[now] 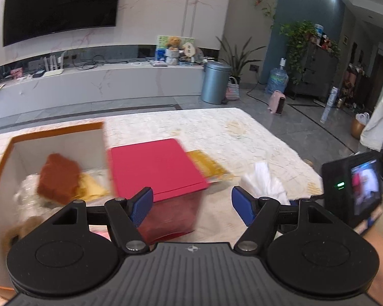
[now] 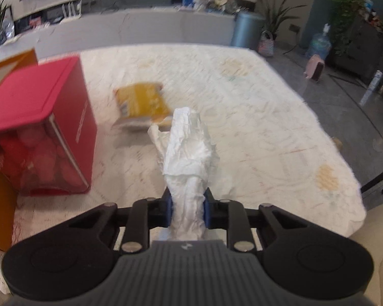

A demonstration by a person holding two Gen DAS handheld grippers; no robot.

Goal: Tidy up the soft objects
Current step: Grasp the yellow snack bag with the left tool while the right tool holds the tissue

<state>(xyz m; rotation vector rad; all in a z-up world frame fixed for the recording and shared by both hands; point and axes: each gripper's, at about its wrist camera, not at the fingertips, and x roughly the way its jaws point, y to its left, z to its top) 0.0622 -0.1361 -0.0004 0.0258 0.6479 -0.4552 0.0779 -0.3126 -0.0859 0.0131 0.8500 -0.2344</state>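
Right gripper (image 2: 187, 210) clamped on crumpled white tissue (image 2: 187, 153), lifted off table (image 2: 268, 117), likely bound for open orange box (image 1: 56, 137) holding 1 brown block (image 1: 58, 178). Left gripper (image 1: 190, 205) spread wide, empty, near red box (image 1: 155, 165).

Your left gripper (image 1: 190, 205) fills the bottom of its frame with a ribbed dark-grey housing bearing a small round emblem at its top centre, flanked by two black discs, and black linkage arms with silver pivot screws carry blue pads (image 1: 141, 207). Your right gripper (image 2: 187, 210) has the same ribbed body, discs, screws and blue pads. At the right edge of the left view, its black camera block shows a lit screen and green light.
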